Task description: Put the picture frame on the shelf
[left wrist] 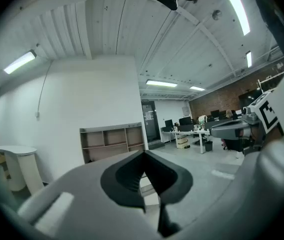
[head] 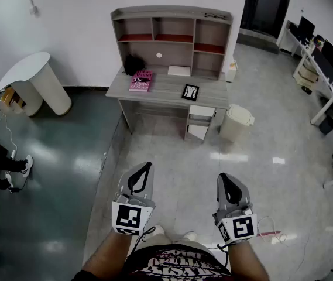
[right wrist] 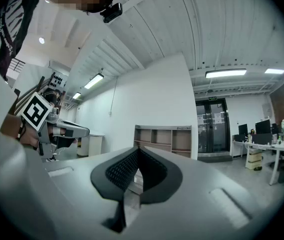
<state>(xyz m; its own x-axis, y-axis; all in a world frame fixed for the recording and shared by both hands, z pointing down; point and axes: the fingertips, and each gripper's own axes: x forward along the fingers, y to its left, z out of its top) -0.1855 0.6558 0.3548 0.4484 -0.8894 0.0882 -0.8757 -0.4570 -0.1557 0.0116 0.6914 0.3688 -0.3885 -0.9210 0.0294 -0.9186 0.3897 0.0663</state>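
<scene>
The left tongs (head: 147, 166) were held level over the floor (head: 178, 157), their jaws together with nothing between them; the left gripper view showed the dark pads (left wrist: 132, 176) meeting at the tip. The right tongs (head: 223, 177) hung just beside them at the same level, also closed and empty, the ribbed pads (right wrist: 119, 171) pressed together.

The picture frame (head: 190, 92) lay on the bench (head: 166, 91), well apart from both tongs, far ahead of them and roughly in line with the gap between the two. The shelf (head: 172, 38) rose from the back of the bench, beyond the frame as seen from the tongs.

A pink book (head: 141, 81) lay on the bench straight ahead of the left tongs, with a black object (head: 134, 65) just behind it. A white bin (head: 237, 123) stood on the floor ahead of the right tongs, nearer to them than the bench.
</scene>
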